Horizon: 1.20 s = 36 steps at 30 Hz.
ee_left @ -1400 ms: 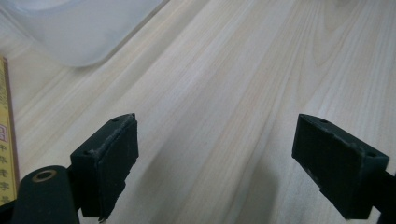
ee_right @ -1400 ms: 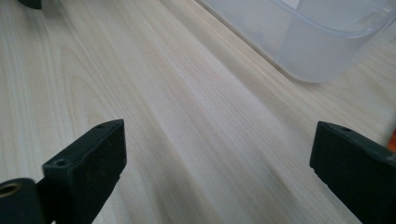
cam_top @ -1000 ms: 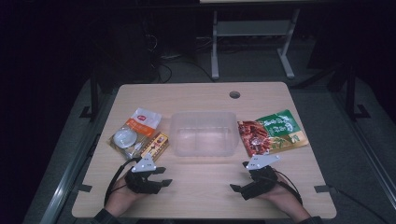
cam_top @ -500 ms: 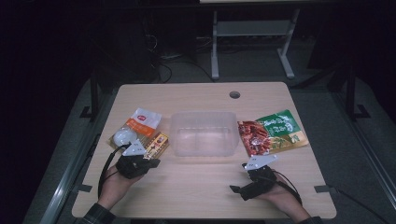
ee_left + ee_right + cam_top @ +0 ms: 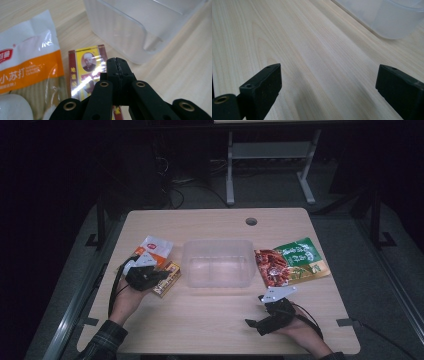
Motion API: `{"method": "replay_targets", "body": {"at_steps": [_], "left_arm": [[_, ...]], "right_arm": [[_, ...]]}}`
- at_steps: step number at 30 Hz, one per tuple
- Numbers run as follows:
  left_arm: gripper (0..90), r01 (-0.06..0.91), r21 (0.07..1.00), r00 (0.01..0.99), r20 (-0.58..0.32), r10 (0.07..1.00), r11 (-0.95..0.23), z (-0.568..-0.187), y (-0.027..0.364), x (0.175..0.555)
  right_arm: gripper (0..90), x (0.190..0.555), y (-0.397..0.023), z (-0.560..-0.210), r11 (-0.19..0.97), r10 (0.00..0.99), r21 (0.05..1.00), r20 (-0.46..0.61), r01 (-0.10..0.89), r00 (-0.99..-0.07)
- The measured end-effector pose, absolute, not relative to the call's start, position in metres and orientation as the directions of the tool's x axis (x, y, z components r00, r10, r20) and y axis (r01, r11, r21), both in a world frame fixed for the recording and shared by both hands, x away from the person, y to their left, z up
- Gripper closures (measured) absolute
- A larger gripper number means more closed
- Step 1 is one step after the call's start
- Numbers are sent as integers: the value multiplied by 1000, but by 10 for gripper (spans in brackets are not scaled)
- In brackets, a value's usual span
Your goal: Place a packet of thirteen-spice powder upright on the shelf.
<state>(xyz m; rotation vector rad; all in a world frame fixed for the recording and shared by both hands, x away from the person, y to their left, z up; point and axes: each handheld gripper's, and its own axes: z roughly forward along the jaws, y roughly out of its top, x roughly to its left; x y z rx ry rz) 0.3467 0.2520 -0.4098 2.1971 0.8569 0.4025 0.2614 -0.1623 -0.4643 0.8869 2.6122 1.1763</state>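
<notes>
Moved: our left tongs (image 5: pixel 117 65) up-frame over the yellow box (image 5: pixel 86 72), jaws shut, empty. Right tongs (image 5: pixel 329 82) agape, holding nothing. Step: approach. Next: reopen, straddle box.

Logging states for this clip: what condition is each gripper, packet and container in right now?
Left gripper: jaws shut, nothing between them, above the yellow packet.
Right gripper: jaws wide open, over bare table.
Clear tub: upright, lidless, empty.
White-and-orange bag: sealed, lying flat.
Red-and-green bags: lying flat right of the tub.
</notes>
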Motion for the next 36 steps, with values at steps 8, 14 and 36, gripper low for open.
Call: {"method": "replay_targets", "body": {"at_steps": [8, 14, 36], "left_arm": [[897, 470, 737, 715, 5, 699, -486, -412, 245, 368], [898, 476, 740, 692, 18, 722, -475, -417, 237, 384], [899, 531, 671, 667, 46, 744, -518, -445, 225, 420]], "right_arm": [[61, 262, -162, -465, 526, 568, 717, 105, 458, -817], [61, 262, -162, -465, 526, 567, 718, 103, 455, -817], [64, 261, -163, -465, 520, 574, 717, 109, 464, -812]]}}
